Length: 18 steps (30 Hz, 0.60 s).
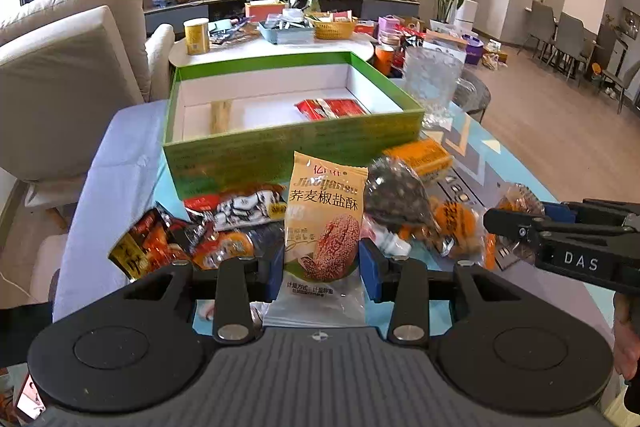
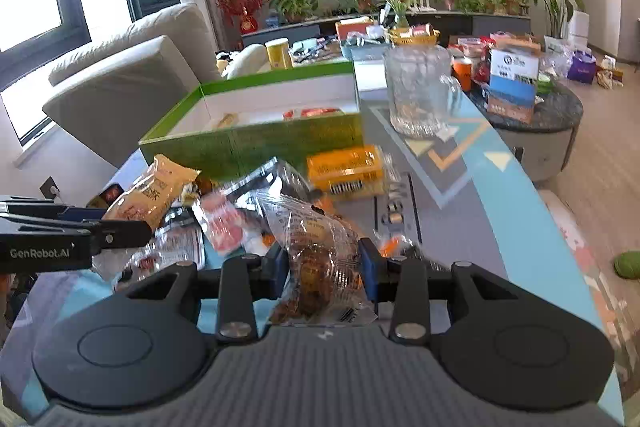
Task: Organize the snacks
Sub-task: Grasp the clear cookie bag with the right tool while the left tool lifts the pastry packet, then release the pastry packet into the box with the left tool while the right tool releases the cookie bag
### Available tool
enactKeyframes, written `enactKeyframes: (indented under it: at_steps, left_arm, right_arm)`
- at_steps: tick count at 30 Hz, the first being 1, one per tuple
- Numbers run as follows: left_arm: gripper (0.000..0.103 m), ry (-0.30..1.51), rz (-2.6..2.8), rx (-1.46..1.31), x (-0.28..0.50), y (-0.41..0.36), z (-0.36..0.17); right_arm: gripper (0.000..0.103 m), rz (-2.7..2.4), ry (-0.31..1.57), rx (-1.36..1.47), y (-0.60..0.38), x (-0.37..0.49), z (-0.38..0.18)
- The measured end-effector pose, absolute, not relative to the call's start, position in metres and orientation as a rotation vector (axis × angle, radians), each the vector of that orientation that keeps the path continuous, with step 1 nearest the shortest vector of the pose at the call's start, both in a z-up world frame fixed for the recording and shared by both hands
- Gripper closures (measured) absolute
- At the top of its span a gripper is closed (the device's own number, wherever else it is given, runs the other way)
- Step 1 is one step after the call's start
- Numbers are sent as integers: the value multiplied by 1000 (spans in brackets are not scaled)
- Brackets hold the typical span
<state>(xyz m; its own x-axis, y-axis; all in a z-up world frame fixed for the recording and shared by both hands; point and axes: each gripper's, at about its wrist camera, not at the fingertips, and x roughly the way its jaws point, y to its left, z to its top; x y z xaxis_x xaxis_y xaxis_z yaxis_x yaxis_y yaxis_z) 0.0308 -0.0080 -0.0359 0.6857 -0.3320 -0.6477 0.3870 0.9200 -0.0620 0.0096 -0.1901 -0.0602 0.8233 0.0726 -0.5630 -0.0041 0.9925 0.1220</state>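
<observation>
In the left wrist view, the left claw (image 1: 320, 267) pinches a tan biscuit packet (image 1: 325, 223) upright above the heap of snacks (image 1: 224, 227) on the table (image 1: 516, 163), with the green box (image 1: 288, 147) just behind. In the right wrist view, the right claw (image 2: 324, 269) grips a clear-wrapped brown pastry (image 2: 316, 259) over the same heap, the green box (image 2: 256, 143) beyond and a glass jar (image 2: 418, 93) to its right.

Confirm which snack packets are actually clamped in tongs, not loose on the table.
Two: the beige buckwheat-biscuit packet upright in the left tongs, and the clear-wrapped brown pastry in the right tongs. The rest lie loose.
</observation>
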Motion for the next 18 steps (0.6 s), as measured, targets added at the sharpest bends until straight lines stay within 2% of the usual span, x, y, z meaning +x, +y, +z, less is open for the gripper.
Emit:
enactKeyframes:
  at_steps: [18]
  left_arm:
    - [67,574,-321,23,123,-8,17]
  right_arm:
    - [63,24,477,144,-185,95,-10]
